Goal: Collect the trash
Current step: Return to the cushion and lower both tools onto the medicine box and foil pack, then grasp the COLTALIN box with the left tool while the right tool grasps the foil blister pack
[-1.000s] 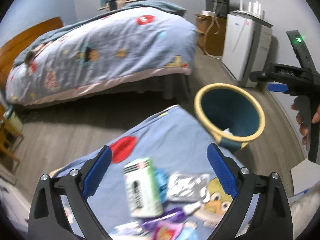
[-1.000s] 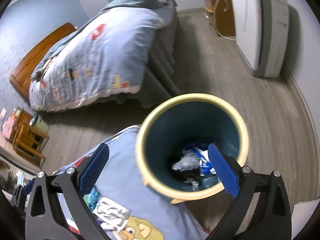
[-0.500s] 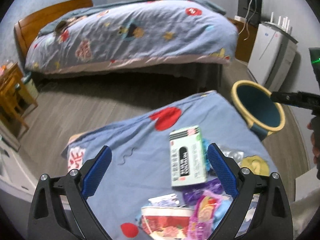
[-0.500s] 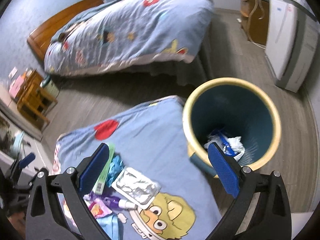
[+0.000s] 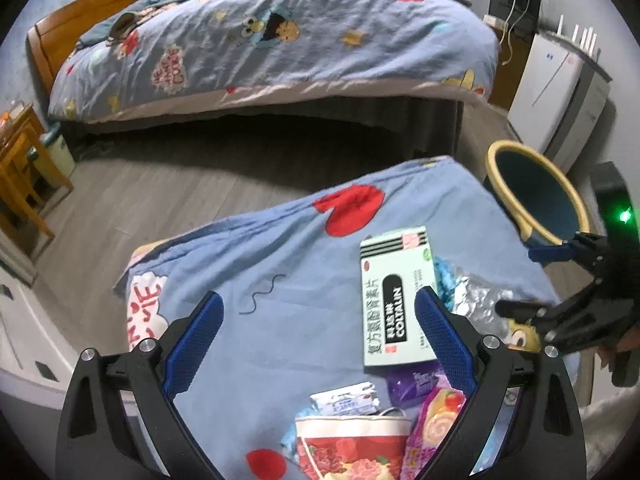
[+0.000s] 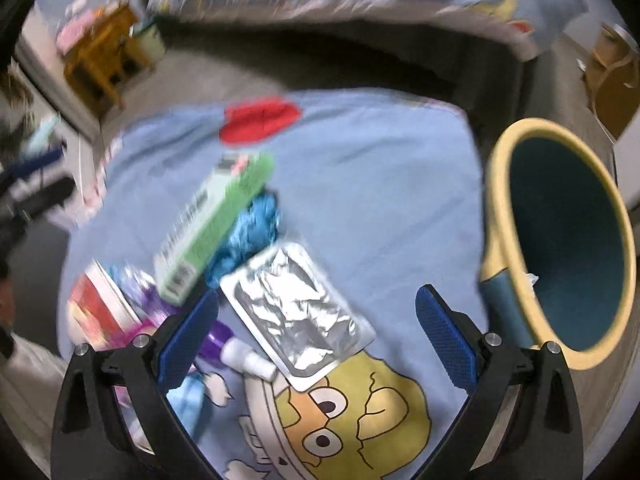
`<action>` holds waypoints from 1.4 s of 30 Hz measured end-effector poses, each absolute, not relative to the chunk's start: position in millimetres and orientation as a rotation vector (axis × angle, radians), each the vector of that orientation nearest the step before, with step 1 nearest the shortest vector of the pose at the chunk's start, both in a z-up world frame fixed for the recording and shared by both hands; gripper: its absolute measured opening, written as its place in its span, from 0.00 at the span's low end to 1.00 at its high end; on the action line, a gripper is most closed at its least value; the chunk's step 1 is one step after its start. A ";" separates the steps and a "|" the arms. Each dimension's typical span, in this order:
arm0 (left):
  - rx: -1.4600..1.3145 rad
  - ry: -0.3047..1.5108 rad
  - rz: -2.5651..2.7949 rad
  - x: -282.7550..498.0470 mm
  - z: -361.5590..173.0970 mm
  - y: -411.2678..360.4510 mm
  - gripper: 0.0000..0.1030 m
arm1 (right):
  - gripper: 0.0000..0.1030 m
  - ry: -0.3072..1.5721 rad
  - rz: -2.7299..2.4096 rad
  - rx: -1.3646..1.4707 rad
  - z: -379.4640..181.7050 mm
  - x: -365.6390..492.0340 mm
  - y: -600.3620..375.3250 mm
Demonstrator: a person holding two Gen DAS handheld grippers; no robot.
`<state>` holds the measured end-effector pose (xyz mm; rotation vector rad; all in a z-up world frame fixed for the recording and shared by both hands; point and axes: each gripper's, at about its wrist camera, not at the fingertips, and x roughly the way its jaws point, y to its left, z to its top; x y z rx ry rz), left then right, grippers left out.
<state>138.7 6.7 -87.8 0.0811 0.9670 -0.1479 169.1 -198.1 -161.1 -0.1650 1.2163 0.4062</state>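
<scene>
Litter lies on a blue cartoon-print cloth (image 5: 280, 264): a green-and-white medicine box (image 5: 396, 300), a silver foil blister sheet (image 6: 298, 308), a crumpled blue wrapper (image 6: 250, 232), a purple tube (image 6: 228, 346), a red packet (image 5: 352, 448) and a pink sweet wrapper (image 5: 432, 432). My left gripper (image 5: 316, 336) hovers open above the cloth, left of the box. My right gripper (image 6: 316, 332) is open right over the foil sheet, and shows from the side at the right of the left wrist view (image 5: 560, 280). A yellow-rimmed teal bin (image 6: 560, 236) stands at the cloth's right edge.
A bed with a blue quilt (image 5: 280, 36) fills the back. A white appliance (image 5: 556, 88) and a dark wooden cabinet (image 5: 512, 20) stand at the right wall. A small wooden table (image 5: 20, 184) is at the left. Grey wood floor (image 5: 140, 184) lies between.
My right gripper swung from above the bin leftward and down over the foil sheet. My left gripper drew back and left, bringing more of the cloth and litter into view.
</scene>
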 end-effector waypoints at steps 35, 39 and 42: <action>-0.060 1.222 -0.266 178.8 -179.7 -34.1 0.93 | 0.60 1.360 0.296 0.073 -175.6 204.8 -259.8; -0.084 1.245 -0.264 179.5 -191.8 -31.6 0.89 | 0.60 1.351 0.307 0.071 -173.0 202.8 -261.0; -0.065 1.212 -0.272 177.2 -190.1 -33.3 0.73 | 0.60 1.339 0.309 0.069 -167.9 201.8 -263.3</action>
